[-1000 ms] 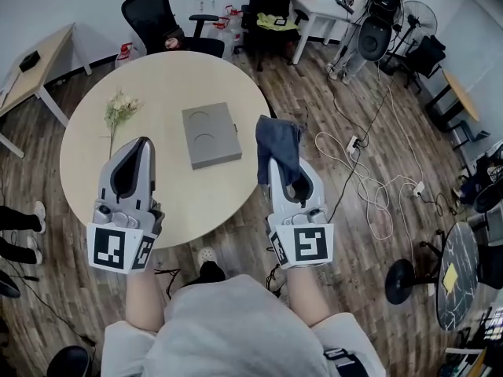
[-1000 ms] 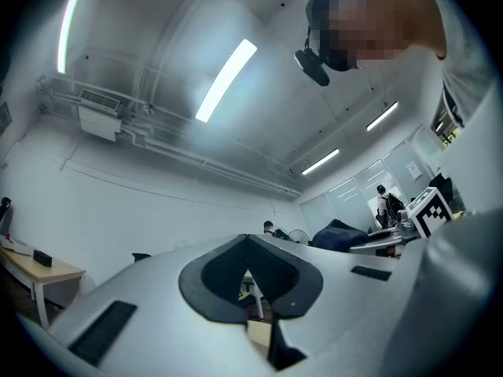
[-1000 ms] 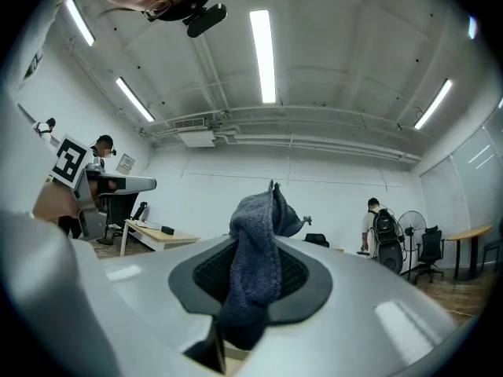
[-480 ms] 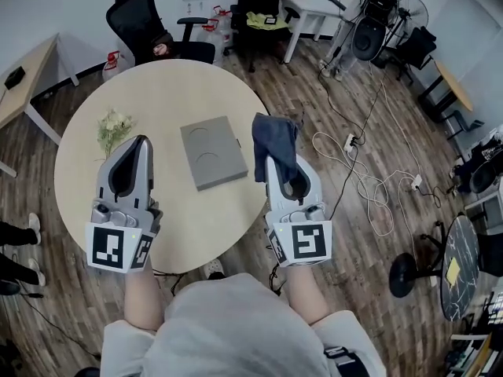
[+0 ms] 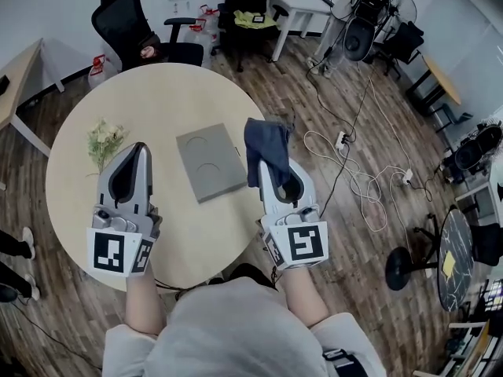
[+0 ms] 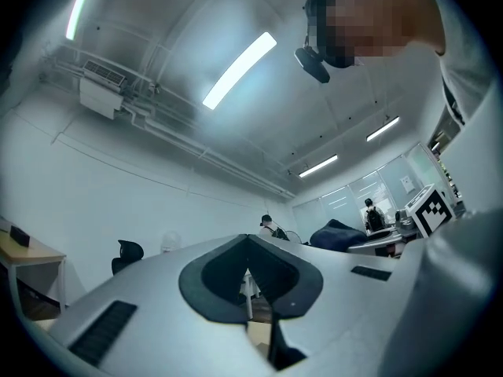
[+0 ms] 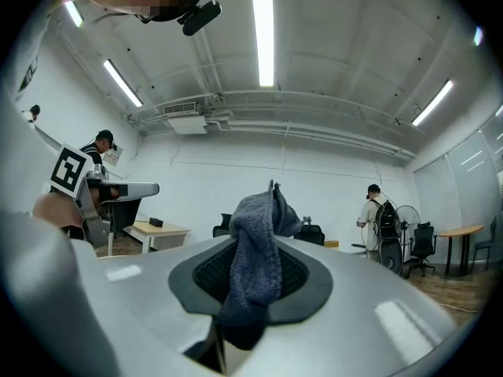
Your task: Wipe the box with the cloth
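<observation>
Over the right edge of the worktop (image 5: 157, 100), the blue cloth (image 5: 266, 141) is held clamped between the closed jaws of the right claw (image 5: 267, 167), just beside the grey box (image 5: 209, 162), seemingly readied for wiping, while the left claw (image 5: 140, 149) is held closed and empty, clear of both.

No legible txt; only square markers on left gripper (image 5: 140, 148), right gripper (image 5: 265, 166) cubes.

- Bright, even room light from long ceiling strip lights (image 7: 263, 36); they glare white in both gripper views.
- Head view is sharp, with faint soft shadows on the table (image 5: 157, 108) and bent edges.
- Gripper views darken at corners; the cloth (image 7: 255, 242) is in focus, nearest surfaces blurred.
</observation>
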The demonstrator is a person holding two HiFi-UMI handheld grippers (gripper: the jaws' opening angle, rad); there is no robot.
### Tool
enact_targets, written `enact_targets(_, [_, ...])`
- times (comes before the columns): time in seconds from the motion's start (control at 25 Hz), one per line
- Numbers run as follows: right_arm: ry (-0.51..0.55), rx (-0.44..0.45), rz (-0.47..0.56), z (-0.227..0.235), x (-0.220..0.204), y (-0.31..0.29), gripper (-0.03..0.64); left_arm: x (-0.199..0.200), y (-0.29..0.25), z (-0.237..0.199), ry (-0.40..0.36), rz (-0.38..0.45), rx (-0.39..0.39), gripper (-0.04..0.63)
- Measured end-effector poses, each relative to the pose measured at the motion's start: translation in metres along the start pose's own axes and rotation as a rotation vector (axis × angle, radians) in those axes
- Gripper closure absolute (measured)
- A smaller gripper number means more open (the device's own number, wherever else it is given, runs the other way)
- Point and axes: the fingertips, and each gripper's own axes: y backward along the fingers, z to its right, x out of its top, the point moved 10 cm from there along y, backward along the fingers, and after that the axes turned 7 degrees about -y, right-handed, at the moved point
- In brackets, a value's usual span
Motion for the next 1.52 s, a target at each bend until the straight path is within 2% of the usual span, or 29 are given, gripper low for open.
enact_targets(0.36, [-0.007, 0.026, -0.082, 0.015, -0.017, -0.018, 0.526, -0.020, -0.012, -0.004, 0.034, -0.034, 0.030, 0.588])
enact_targets(0.64, [-0.045, 0.103, -0.156, 0.032, -0.034, -0.062, 0.526, -0.031, -0.029, -0.011, 0.044, -0.065, 0.092, 0.588])
enact_targets(1.16, [-0.141, 0.259, -0.444, 0.044, -0.110, -0.137, 0.526, -0.056, -0.042, 0.003, 0.035, -0.141, 0.184, 0.588])
enact_targets(1.52, [-0.172, 0.356, -0.583, 0.025, -0.159, -0.188, 0.522, -0.065, -0.038, 0.012, 0.031, -0.190, 0.241, 0.588])
